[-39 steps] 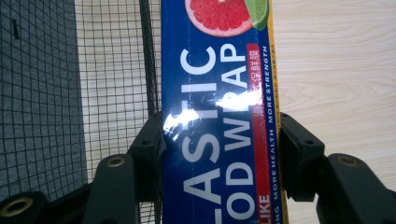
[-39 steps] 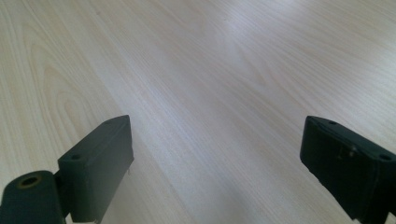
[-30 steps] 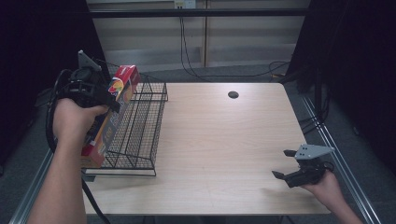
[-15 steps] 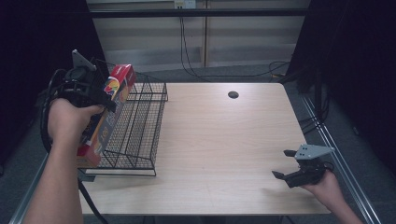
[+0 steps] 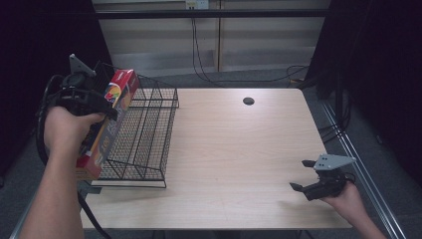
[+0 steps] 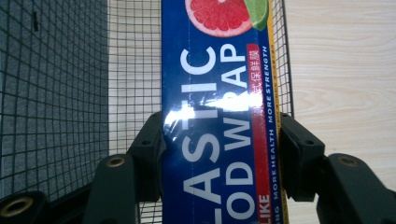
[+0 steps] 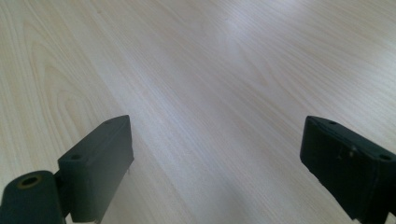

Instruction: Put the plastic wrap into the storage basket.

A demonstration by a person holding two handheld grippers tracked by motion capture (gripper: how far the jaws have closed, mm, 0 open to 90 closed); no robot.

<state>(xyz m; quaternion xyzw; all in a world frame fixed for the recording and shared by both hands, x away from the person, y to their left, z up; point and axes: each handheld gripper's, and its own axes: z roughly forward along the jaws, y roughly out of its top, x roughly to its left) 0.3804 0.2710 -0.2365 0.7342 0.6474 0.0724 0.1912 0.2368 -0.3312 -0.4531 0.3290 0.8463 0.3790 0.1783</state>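
Observation:
A long blue plastic food wrap box [image 6: 219, 116] with a red end and fruit picture is clamped between the jaws of my left gripper [image 6: 219, 158]. In the high view the box [image 5: 107, 124] hangs lengthwise over the left side of the black wire rack [image 5: 144, 129], held by my left gripper [image 5: 99, 112] above it. My right gripper [image 5: 301, 175] rests near the table's front right corner, jaws wide apart. Bare wood lies between its jaws in the right gripper view [image 7: 217, 158].
The wire rack stands at the table's left edge on the light wooden tabletop [image 5: 239, 149]. A dark round cable hole [image 5: 248, 101] sits at the back of the table. Cables [image 5: 199, 45] hang behind the table.
My left gripper has shifted the box slightly to the left and toward me over the rack. The right gripper has stayed where it was.

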